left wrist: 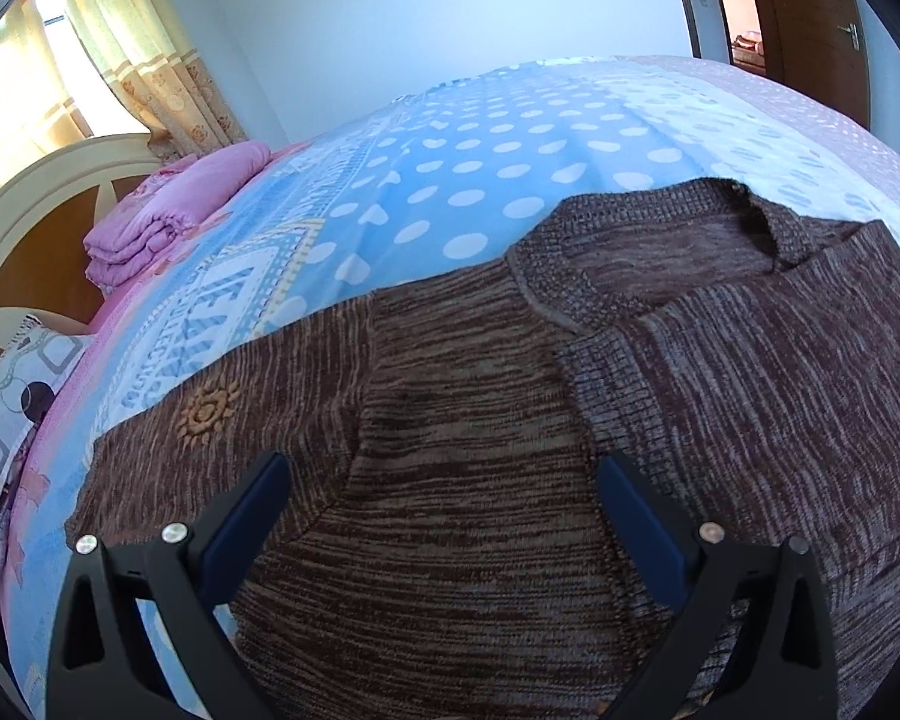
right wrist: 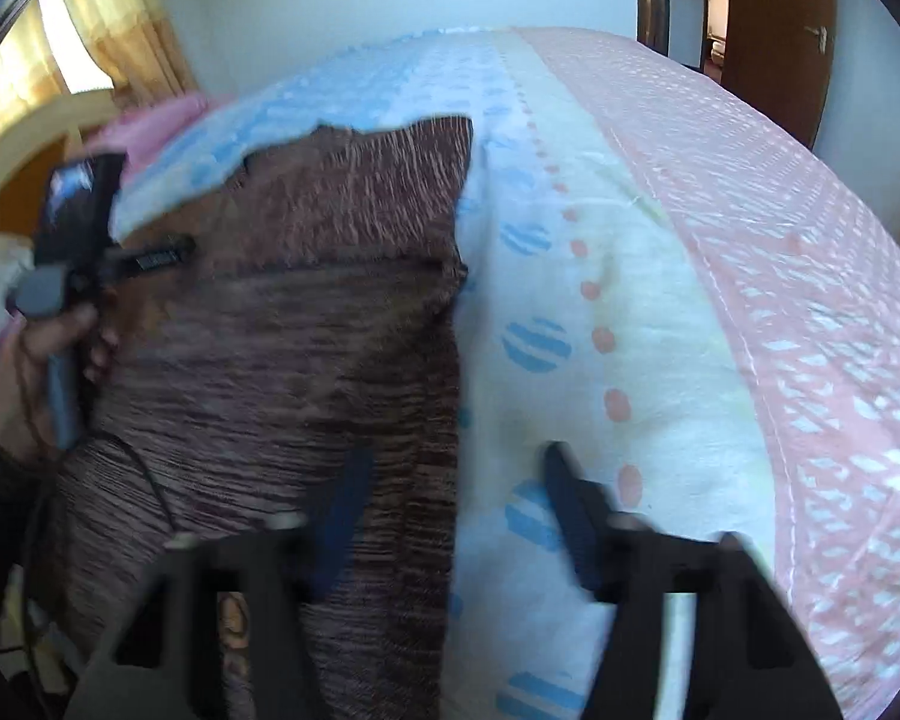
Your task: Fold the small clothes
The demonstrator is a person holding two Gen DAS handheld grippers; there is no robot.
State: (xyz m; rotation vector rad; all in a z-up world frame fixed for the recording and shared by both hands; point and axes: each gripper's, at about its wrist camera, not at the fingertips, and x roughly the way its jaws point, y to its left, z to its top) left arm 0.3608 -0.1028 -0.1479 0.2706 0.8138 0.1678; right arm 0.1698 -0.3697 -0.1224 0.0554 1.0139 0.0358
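Note:
A brown knit sweater (left wrist: pixel 510 420) lies on the bed, partly folded, with one side laid over the middle and the collar at the far edge. An orange sun motif (left wrist: pixel 207 411) shows on its left part. My left gripper (left wrist: pixel 444 474) is open, its jaws spread wide just above the sweater's middle, holding nothing. In the right wrist view the sweater (right wrist: pixel 282 348) fills the left half. My right gripper (right wrist: pixel 453 474) is open over the sweater's right edge, left finger above the knit, right finger above the sheet. The left gripper's body (right wrist: pixel 72 252) and the hand holding it show at far left.
The bed sheet (left wrist: pixel 480 168) is blue with white dots, and pink (right wrist: pixel 750 252) toward the right side. A folded pink blanket (left wrist: pixel 168 210) and a pillow (left wrist: pixel 12 396) lie by the headboard at left. An open doorway (left wrist: pixel 750 6) stands at back right.

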